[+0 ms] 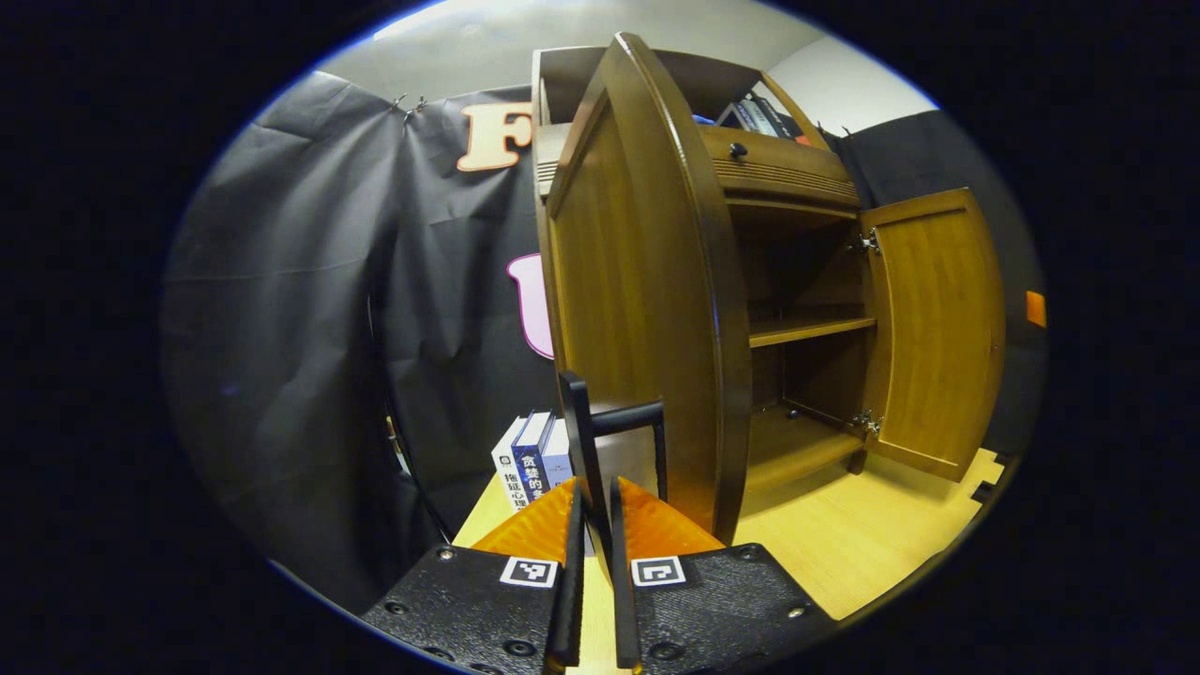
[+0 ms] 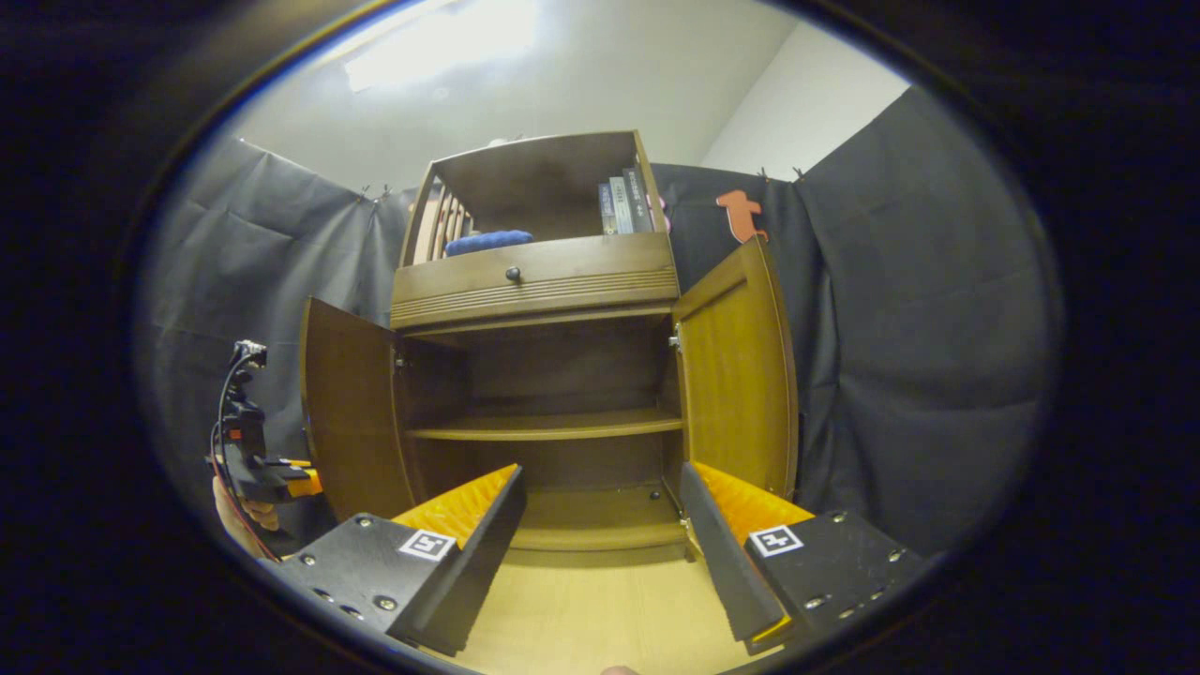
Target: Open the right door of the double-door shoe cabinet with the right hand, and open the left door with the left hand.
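Gripping left door's handle (image 1: pixel 614 422), both doors open

The shoe cabinet (image 2: pixel 539 375) stands at the far end of the wooden floor (image 2: pixel 600 600), against the booth wall. Its left door (image 2: pixel 352 412) and right door (image 2: pixel 741 375) both swing out toward the near side — one on each flank of the open compartment. Inside, a shelf (image 2: pixel 548 427) runs across the middle. Above the doors sits a drawer (image 2: pixel 534 277); on top of it, books (image 2: pixel 626 204) stand at the right. More books (image 1: pixel 534 459) stand on the floor left of the cabinet, behind the left door's handle (image 1: pixel 609 422).
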The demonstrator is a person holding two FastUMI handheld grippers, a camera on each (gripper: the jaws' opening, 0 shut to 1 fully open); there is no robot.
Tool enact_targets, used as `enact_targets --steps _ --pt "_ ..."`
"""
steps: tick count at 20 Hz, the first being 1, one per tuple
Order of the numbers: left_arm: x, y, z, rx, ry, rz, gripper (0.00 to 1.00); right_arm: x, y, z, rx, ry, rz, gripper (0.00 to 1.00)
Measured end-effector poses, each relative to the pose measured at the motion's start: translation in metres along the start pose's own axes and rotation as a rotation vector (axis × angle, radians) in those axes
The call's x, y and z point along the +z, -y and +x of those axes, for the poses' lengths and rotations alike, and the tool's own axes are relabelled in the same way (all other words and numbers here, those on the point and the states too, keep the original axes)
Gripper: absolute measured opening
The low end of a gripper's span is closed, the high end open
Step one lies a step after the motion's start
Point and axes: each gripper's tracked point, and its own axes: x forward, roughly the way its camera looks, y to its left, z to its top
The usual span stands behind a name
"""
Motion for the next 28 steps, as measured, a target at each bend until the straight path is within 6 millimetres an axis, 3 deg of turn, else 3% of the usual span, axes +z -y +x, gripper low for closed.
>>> enact_targets --steps 4,7,18,28 --pt "-0.003 -0.012 0.000 0.015 -0.004 0.029 0.12 0.002 -0.008 -0.001 0.016 0.007 -0.015 0.98" --pt "-0.004 -0.022 -0.003 0.008 -0.003 0.036 0.04 0.002 -0.011 -0.001 0.020 0.004 -0.024 0.98" --pt "-0.007 -0.067 -0.001 -0.135 0.022 -0.041 0.02 0.003 -0.021 0.001 0.007 0.002 -0.031 0.98" --pt "-0.009 -0.070 -0.001 -0.185 0.011 -0.033 0.04 0.003 -0.033 0.003 0.008 0.002 -0.047 0.98"
